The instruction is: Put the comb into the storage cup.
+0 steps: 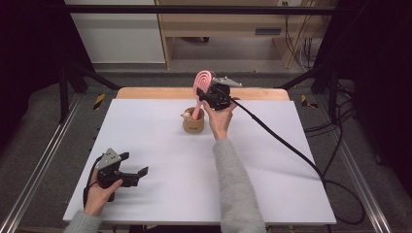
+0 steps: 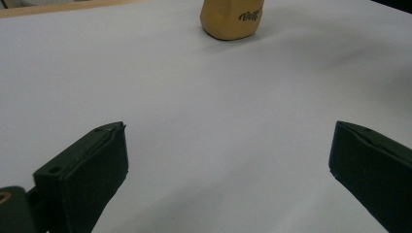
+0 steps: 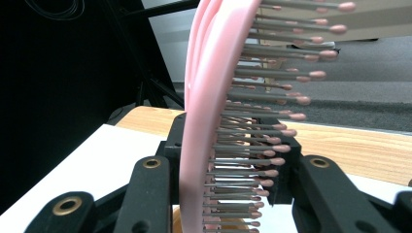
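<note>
while the right claw grips the hairbrush, table lies open.

Grey floor surrounds the white table; a wooden desk stands at twelve o'clock, cables at one.

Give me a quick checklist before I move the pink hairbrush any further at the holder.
1. Right gripper shut on the pink hairbrush: ok; the right gripper view shows the brush clamped between the jaws.
2. Brush handle down inside the tan holder: ok, head up, leaning a little.
3. Holder upright on the white table: ok.
4. Small figure at the holder's rim clear of the handle: cannot tell, they are close together.
5. Left gripper open and apart from the holder: ok, with bare table between its jaws.
6. Handle tip touching the holder's bottom: cannot tell, hidden.
</note>
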A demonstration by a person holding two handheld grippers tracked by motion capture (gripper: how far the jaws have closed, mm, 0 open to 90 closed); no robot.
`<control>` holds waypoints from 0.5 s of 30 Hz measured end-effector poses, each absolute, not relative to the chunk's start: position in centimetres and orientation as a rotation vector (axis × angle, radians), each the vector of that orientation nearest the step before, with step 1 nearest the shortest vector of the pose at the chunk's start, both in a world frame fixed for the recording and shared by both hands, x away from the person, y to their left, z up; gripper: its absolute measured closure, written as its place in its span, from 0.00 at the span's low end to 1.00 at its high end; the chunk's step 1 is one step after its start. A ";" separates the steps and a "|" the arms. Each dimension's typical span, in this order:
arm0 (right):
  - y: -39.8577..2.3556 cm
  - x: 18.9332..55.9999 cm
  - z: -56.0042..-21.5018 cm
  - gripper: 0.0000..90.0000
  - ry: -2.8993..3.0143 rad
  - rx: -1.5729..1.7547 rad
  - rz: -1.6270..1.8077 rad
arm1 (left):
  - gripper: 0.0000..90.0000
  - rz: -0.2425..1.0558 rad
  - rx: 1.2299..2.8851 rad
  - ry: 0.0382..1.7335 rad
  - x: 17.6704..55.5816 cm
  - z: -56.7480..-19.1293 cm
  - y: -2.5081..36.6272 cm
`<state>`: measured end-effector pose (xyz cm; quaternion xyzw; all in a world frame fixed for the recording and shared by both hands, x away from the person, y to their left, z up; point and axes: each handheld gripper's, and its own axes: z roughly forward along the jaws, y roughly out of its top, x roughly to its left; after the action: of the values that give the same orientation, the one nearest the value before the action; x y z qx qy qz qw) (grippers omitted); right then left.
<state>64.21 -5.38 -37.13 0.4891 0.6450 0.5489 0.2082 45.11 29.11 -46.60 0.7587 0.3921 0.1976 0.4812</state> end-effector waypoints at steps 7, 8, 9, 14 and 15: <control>-5.2 64.1 -37.4 0.69 1.796 1.376 1.512 | 0.01 0.481 1.849 0.958 45.1 -46.6 29.1; -5.1 64.1 -37.5 0.69 1.799 1.376 1.510 | 0.01 0.482 1.850 0.957 45.1 -46.6 29.1; -5.1 64.1 -37.6 0.69 1.799 1.377 1.508 | 0.01 0.482 1.850 0.957 45.1 -46.6 29.1; -5.0 63.9 -37.7 0.69 1.799 1.376 1.503 | 0.01 0.482 1.850 0.956 45.1 -46.6 29.1; -5.0 63.9 -37.8 0.69 1.800 1.378 1.501 | 0.01 0.482 1.850 0.956 45.1 -46.6 29.1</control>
<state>63.89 -5.00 -37.75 0.4954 0.6473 0.5400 0.2099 45.10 29.07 -46.61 0.7588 0.3920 0.1977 0.4811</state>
